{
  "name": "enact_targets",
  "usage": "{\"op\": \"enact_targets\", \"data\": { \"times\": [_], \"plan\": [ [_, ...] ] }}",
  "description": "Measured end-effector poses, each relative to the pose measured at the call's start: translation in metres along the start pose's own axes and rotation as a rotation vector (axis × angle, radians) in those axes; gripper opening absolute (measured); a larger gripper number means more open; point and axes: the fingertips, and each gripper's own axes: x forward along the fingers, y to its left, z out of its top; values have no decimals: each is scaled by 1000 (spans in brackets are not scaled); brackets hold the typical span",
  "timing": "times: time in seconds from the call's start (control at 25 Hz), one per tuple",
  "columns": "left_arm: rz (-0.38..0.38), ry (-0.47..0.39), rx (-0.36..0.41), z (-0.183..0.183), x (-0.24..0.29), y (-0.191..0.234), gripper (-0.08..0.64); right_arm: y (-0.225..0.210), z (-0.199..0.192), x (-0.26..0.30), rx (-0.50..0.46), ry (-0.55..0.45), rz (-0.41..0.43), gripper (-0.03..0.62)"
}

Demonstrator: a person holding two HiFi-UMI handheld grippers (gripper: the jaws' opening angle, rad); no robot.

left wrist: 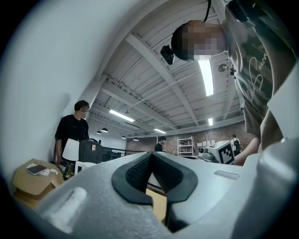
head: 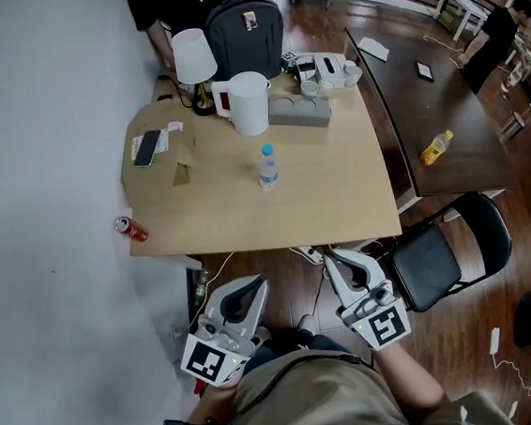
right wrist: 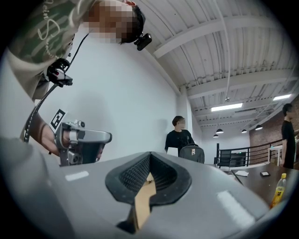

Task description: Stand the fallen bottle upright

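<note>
On your tan table you have a lamp, backpack, white jug and power strip along the far edge, and a phone near the far left corner. A red can lies beside the near left corner, and a black chair stands off the near right one.

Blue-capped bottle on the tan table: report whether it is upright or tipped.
Upright. The bottle stands on its base near the middle of the table, blue cap at the top.

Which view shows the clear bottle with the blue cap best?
The head view: the bottle shows whole there, standing upright on the tan table. The left and right gripper views do not show it.
</note>
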Motion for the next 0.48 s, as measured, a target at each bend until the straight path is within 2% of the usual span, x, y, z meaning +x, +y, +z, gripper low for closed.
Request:
{"op": "enact_targets", "data": {
  "times": [0.48],
  "plan": [
    [3, 3, -2, -1, 0, 2, 2, -1, 0, 0, -2, 2, -4, 5]
  ]
}}
